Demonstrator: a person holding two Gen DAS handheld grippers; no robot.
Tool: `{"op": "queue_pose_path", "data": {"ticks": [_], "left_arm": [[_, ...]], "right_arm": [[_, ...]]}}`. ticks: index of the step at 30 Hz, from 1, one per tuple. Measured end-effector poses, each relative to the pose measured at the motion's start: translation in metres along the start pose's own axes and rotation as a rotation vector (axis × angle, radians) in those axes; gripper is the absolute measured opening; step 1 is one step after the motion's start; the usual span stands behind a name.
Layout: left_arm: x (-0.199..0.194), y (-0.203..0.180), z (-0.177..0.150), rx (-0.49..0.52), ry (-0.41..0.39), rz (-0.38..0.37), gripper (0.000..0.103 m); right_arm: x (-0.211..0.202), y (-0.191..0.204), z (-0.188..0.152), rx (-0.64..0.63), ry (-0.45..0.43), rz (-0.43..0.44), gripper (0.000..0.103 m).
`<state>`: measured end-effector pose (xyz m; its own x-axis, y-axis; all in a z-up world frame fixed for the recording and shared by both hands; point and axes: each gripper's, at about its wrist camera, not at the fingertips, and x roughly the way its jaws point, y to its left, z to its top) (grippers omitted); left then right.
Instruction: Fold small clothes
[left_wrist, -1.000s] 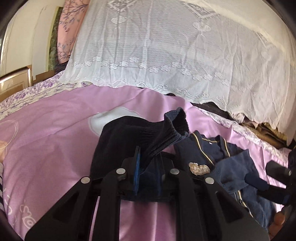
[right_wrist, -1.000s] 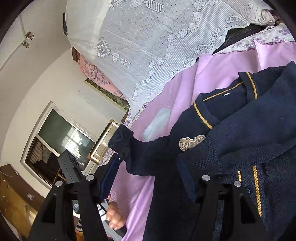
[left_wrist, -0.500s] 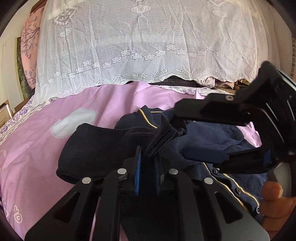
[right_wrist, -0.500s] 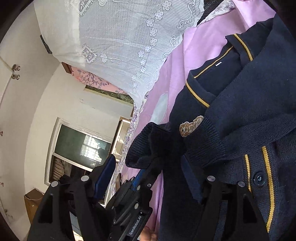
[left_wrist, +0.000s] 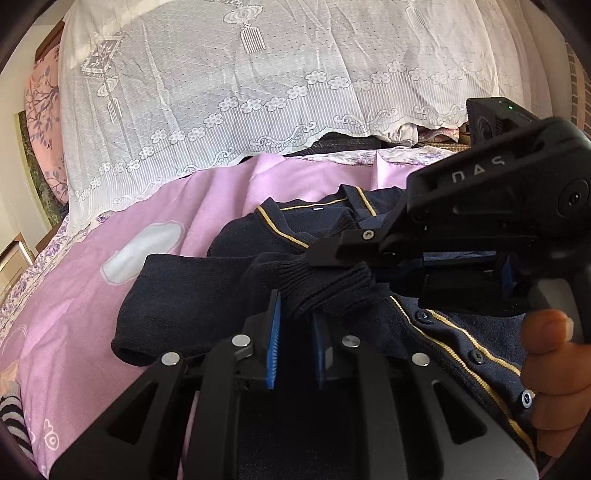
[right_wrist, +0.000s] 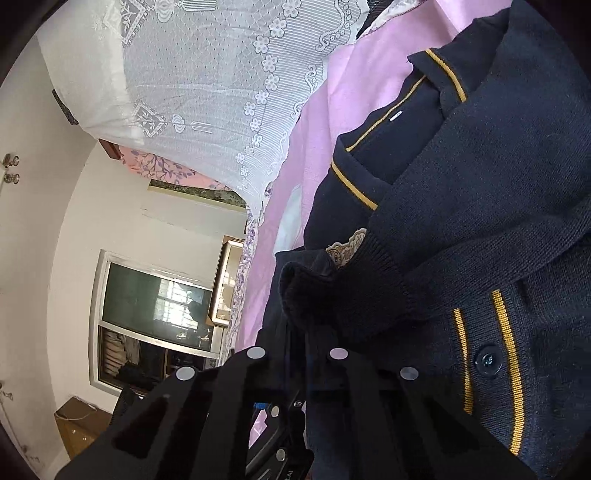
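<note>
Navy cardigan (left_wrist: 454, 332) spread on a pink bedsheet (left_wrist: 92, 295), white lace cover (left_wrist: 258, 92) behind, window (right_wrist: 155, 302) in white wall, left gripper (left_wrist: 295, 328) opening around ribbed cuff (left_wrist: 325, 284), right gripper (left_wrist: 369, 271) clamped on it.

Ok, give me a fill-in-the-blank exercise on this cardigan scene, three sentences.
1. The cardigan is navy with ___ stripes.
2. It lies on a ___ sheet.
3. The ribbed ___ of a sleeve sits between the blue pads of the left hand-held gripper.

Missing words: yellow; pink; cuff
</note>
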<state>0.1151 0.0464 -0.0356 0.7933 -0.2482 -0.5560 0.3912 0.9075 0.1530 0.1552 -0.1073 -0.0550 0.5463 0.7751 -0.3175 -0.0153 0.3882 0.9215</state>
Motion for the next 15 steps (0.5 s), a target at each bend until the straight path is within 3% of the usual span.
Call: {"op": "queue_pose_path", "data": {"ticks": [2, 4, 9, 11, 15], "left_arm": [[-0.009, 0.001, 0.0, -0.009, -0.021, 0.019, 0.035], [-0.021, 0.007, -0.001, -0.036, -0.053, 0.039, 0.063], [-0.024, 0.019, -0.008, -0.08, -0.036, 0.073, 0.07], [-0.013, 0.022, -0.011, -0.074, 0.003, 0.139, 0.07], [0.012, 0.036, -0.013, -0.121, 0.118, 0.193, 0.074]], "right_arm": [[-0.007, 0.006, 0.005, -0.047, -0.021, -0.023, 0.005], [-0.023, 0.014, 0.013, -0.106, -0.071, -0.052, 0.005], [-0.076, 0.013, 0.044, -0.15, -0.209, -0.106, 0.005], [-0.098, 0.005, 0.055, -0.144, -0.249, -0.12, 0.005], [-0.125, -0.015, 0.074, -0.12, -0.292, -0.157, 0.005]]}}
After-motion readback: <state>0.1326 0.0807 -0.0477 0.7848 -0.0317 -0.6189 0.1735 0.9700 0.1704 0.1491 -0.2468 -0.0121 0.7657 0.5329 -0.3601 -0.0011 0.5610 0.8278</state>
